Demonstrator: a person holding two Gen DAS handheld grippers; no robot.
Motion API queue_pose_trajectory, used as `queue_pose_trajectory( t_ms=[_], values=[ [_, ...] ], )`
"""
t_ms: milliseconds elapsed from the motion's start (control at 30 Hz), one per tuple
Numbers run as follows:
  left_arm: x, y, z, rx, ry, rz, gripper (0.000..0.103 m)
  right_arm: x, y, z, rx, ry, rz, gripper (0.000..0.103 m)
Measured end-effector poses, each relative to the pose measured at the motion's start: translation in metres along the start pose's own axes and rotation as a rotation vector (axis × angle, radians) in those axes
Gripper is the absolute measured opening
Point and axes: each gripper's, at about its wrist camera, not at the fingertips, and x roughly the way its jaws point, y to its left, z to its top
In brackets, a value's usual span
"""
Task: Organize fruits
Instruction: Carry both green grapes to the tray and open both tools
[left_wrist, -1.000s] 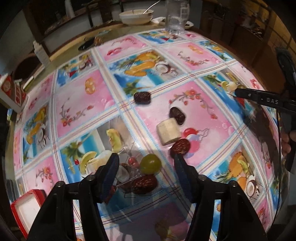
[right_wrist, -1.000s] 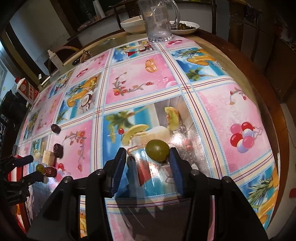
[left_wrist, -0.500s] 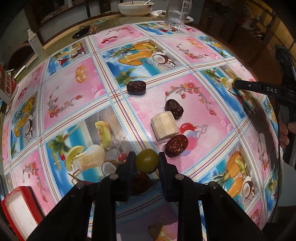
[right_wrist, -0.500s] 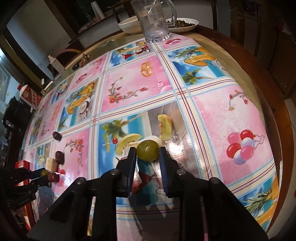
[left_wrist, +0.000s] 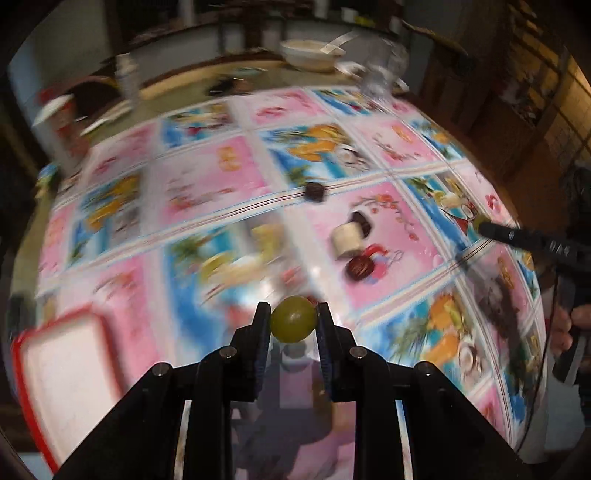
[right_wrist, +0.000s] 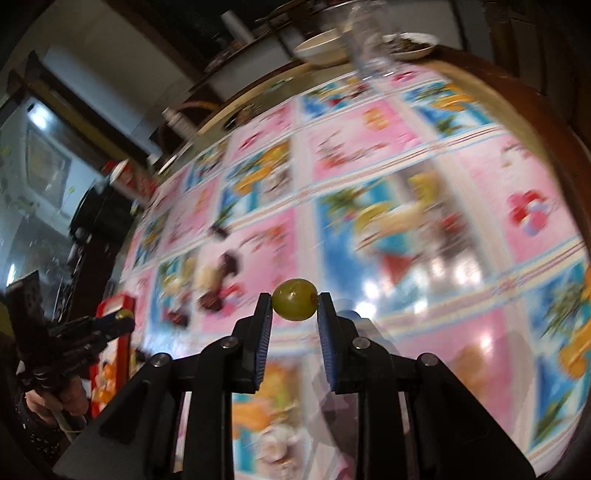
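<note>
Round wooden table (right_wrist: 546, 122) w/ glossy fruit-print cloth (left_wrist: 207, 177) in pink & blue squares; both views badly motion-blurred. Left-wrist view: three dark dates, one (left_wrist: 314, 192) centre on a stripe, one (left_wrist: 361, 223) touching a pale cut chunk (left_wrist: 345, 240) right of centre, one (left_wrist: 359, 267) just below that. Red-rimmed white tray (left_wrist: 62, 384) lower left. Far edge, top of frame: white bowl (left_wrist: 310, 55) w/ spoon, clear glass mug (left_wrist: 380, 74) beside it, small bottle (left_wrist: 127, 79) upper left, red carton (left_wrist: 61, 118) further left. Right-wrist view: plate (right_wrist: 410, 44) w/ dark food, top right, near the bowl.
</note>
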Motion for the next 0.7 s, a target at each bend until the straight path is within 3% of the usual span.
queue_pose_trajectory(
  t_ms=[233, 367, 500, 700],
  values=[
    [-0.081, 0.076, -0.099, -0.156, -0.016, 0.157, 0.023, 0.033, 0.109, -0.055, -0.166, 0.123, 0.091, 0.027],
    [-0.107, 0.107, -0.152, -0.222, 0.000, 0.225, 0.023, 0.051, 0.177, -0.087, -0.283, 0.182, 0.141, 0.027],
    [-0.120, 0.121, -0.187, -0.272, -0.001, 0.206, 0.023, 0.062, 0.226, -0.111, -0.359, 0.214, 0.169, 0.027],
    [-0.122, 0.126, -0.205, -0.294, -0.008, 0.164, 0.023, 0.081, 0.282, -0.140, -0.451, 0.260, 0.175, 0.027]
  ],
)
